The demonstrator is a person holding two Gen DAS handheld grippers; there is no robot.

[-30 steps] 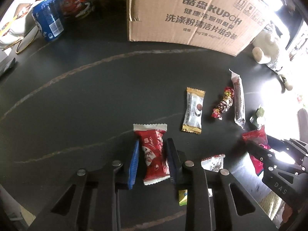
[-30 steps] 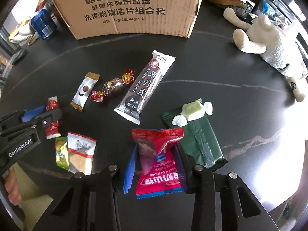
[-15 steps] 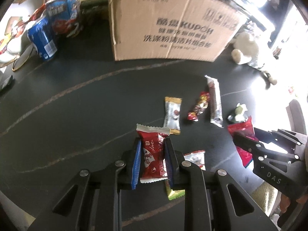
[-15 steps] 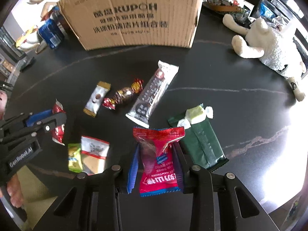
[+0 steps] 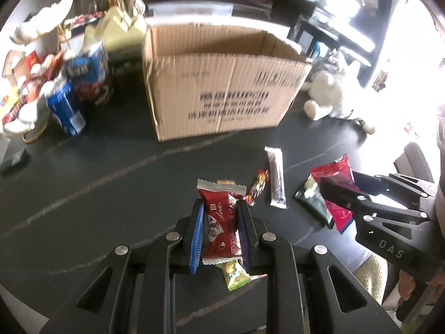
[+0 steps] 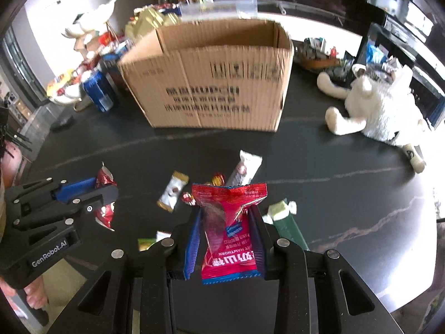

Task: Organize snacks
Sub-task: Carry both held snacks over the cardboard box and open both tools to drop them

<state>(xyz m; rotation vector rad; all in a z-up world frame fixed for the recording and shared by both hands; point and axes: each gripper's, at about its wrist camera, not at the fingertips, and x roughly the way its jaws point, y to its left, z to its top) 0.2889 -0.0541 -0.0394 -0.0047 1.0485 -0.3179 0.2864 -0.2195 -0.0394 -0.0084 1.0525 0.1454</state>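
The dark counter (image 5: 83, 183) carried everything, and the biggest thing on it was an open cardboard box (image 6: 211, 83) standing at the far side. To its right lay a white plush toy (image 6: 378, 105); to its left stood a blue can (image 5: 66, 108) among other clutter.

Nearer, several snacks lay loose on the counter: a long silver bar (image 5: 276, 181), a dark green packet (image 6: 287, 229), a gold-ended white sweet (image 6: 173, 190) and a twisted foil candy (image 5: 258, 186).

The left tool (image 5: 221, 231) was closed on a red wafer packet (image 5: 221, 222), pinching it by its long sides, clear of the counter. The right tool (image 6: 226, 239) was likewise closed on a pink hawthorn packet (image 6: 229, 228), whose top flared above the pads.

Judging by this, the step in hand was the carry: both packets gripped, neither yet over the box. The next move would call for bringing each tool above the open top, clear of the near wall, and only then letting go, one hand keeping out of the other's way.
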